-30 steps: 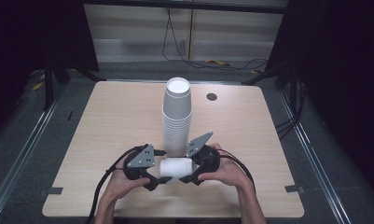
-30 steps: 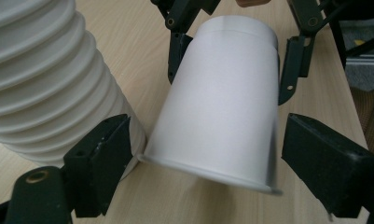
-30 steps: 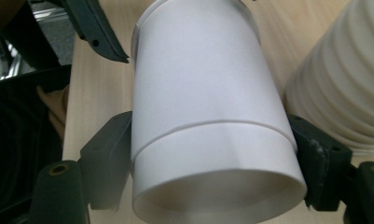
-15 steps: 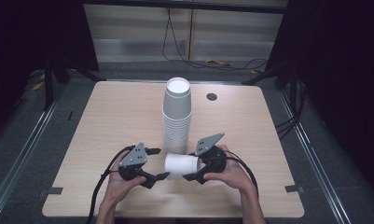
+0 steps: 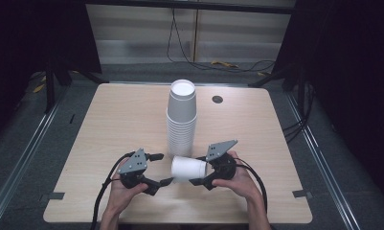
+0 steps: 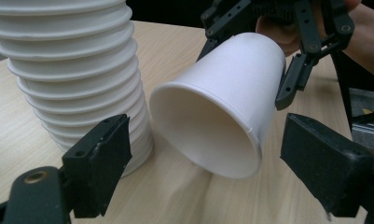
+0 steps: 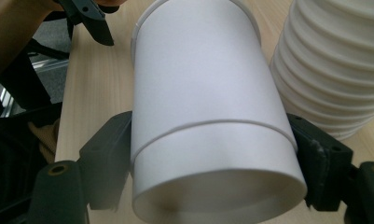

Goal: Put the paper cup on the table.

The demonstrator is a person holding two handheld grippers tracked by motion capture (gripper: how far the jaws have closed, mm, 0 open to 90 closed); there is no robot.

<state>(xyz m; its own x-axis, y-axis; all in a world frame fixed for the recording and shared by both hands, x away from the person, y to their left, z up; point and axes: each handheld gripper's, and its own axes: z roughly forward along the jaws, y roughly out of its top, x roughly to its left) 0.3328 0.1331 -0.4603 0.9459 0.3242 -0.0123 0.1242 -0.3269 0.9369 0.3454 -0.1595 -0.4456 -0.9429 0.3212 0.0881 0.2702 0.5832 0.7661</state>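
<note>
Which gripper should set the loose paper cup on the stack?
Right. The right gripper already clamps the paper cup beside the cup stack; the left gripper is open and holds nothing.

Bright, evenly lit table; dark surroundings; sharp focus.

Tall cup stack [image 5: 181, 120] sits dead centre just behind the sideways cup [image 5: 188, 169] and blocks any straight push forward — plenty of bare table [image 5: 118, 115] either side and behind it.
</note>
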